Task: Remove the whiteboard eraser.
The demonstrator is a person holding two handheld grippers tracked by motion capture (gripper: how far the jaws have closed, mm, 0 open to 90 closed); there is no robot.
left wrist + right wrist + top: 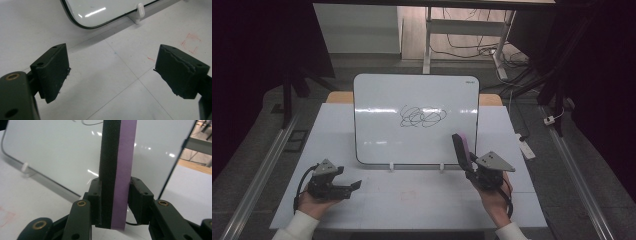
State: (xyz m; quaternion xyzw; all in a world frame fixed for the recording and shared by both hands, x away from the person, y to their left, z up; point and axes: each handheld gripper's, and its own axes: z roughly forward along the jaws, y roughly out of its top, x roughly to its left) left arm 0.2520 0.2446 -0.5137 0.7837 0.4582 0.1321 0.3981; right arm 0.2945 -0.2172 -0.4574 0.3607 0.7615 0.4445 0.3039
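A white rectangular whiteboard with a thin black rim [415, 119] stands propped on small white feet at the back of the white table [412, 200]. A black looping scribble [422, 116] sits near the board's middle, up and to the left of the right hand-held gripper [472, 167], the nearer of the two. That gripper is clamped on a slim eraser with a purple back and black felt face [116, 170], long axis upright, just in front of the board's lower right corner. The left hand-held gripper [111, 72] rests low at the table's left, jaws apart and empty.
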